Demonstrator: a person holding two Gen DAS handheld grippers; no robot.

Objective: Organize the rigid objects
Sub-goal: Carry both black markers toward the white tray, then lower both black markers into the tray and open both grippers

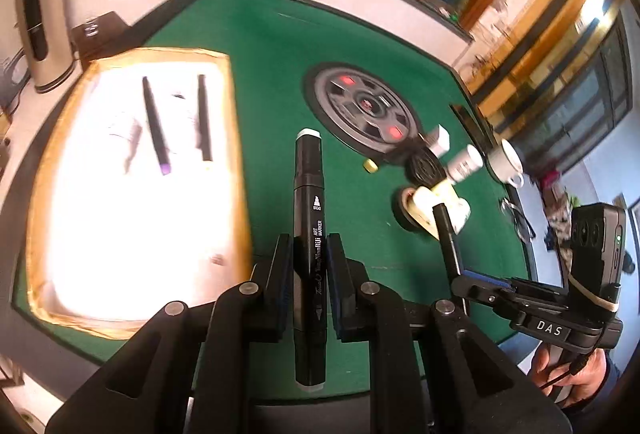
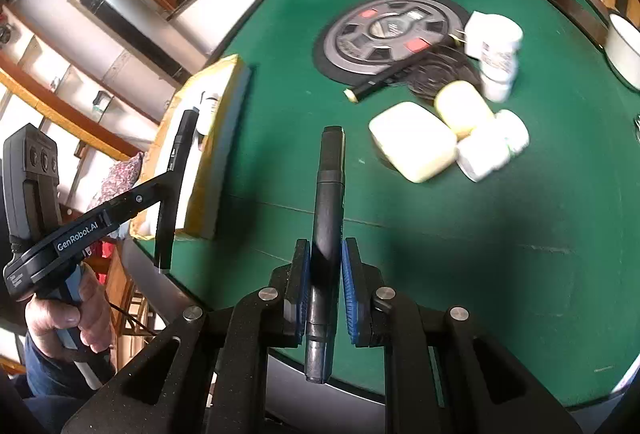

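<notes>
left wrist view shows the left gripper (image 1: pixel 310 266) with its jaws pinching a black art marker (image 1: pixel 309 234) near mid-barrel, the marker's long axis running straight up the frame, white-tipped cap forward. at the left of the frame lies the tray (image 1: pixel 236 138), its inside washed out by glare, with two dark pens (image 1: pixel 156 126) already lying in it. the tray sits just left of the held marker, so the left hand looks nearer to it, and the drop seems to turn on swinging left until the barrel lies parallel to those pens.

right wrist view shows the right gripper (image 2: pixel 325 274) with jaws pinching a second marker (image 2: pixel 329 218), which points up the frame over the green surface (image 2: pixel 480 254), well apart from the tray at the left edge. both hands hover above the surface, tilted downward. a cluster of soap bars (image 2: pixel 414 146), small white bottles (image 2: pixel 498 62) and a brush remains unsorted at upper right.
</notes>
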